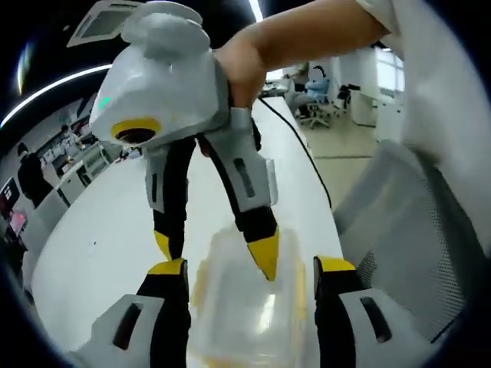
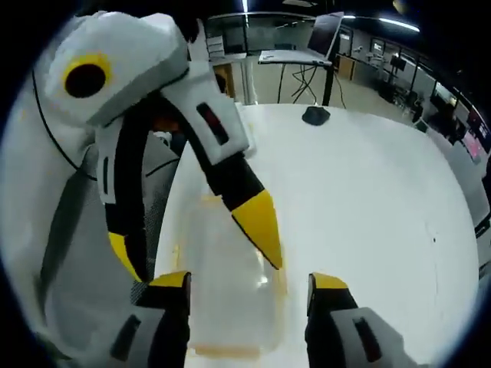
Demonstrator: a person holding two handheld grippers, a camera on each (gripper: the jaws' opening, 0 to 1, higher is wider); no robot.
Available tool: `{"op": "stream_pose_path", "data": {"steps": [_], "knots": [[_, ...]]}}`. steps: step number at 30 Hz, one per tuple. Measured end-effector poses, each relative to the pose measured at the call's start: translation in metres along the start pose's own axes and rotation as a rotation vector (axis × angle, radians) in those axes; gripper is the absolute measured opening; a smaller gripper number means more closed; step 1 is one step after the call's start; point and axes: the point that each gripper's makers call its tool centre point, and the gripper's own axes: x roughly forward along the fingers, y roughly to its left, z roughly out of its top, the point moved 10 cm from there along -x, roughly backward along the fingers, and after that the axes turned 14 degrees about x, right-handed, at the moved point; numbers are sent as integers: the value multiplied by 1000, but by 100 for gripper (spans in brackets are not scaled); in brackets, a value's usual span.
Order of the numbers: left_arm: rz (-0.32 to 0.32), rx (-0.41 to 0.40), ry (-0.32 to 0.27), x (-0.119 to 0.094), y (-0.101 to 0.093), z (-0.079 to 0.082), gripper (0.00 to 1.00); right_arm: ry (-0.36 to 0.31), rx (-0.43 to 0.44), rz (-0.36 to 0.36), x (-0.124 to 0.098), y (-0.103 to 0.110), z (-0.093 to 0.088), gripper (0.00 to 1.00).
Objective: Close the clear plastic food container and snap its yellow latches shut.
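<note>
Left gripper [image 1: 249, 270] open astride clear container [image 1: 245, 307]; right gripper [image 2: 249, 282] open, tip touching lid.

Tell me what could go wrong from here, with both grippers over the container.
1. The container lies near the table edge in the right gripper view; a hard push could slide it off.
2. The right gripper and left gripper are crowded over the lid, so their jaws could collide.
3. A yellow fingertip presses on thin clear plastic; off-centre force might tip the container rather than seat the lid.
</note>
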Motion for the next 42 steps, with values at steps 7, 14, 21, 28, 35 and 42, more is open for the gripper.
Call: {"op": "stream_pose_path", "data": {"steps": [7,14,21,28,35,42], "knots": [[-55,7,66,-13,2,-16,80,-34,-27,4,-12,14,-17,74],[-49,22,212,-17,3,-51,83,26,-90,-61,10,27,-51,84],[-88,11,246,-3,-8,-61,85,35,-99,-110,18,25,-56,83],[-105,40,281,7,-9,-65,81,45,-106,-121,22,19,-52,80],[-101,30,292,6,-8,-68,80,2,-81,-109,23,20,-53,73],[-109,38,312,-7,-6,-78,80,-11,-85,-109,33,22,-39,73]]}}
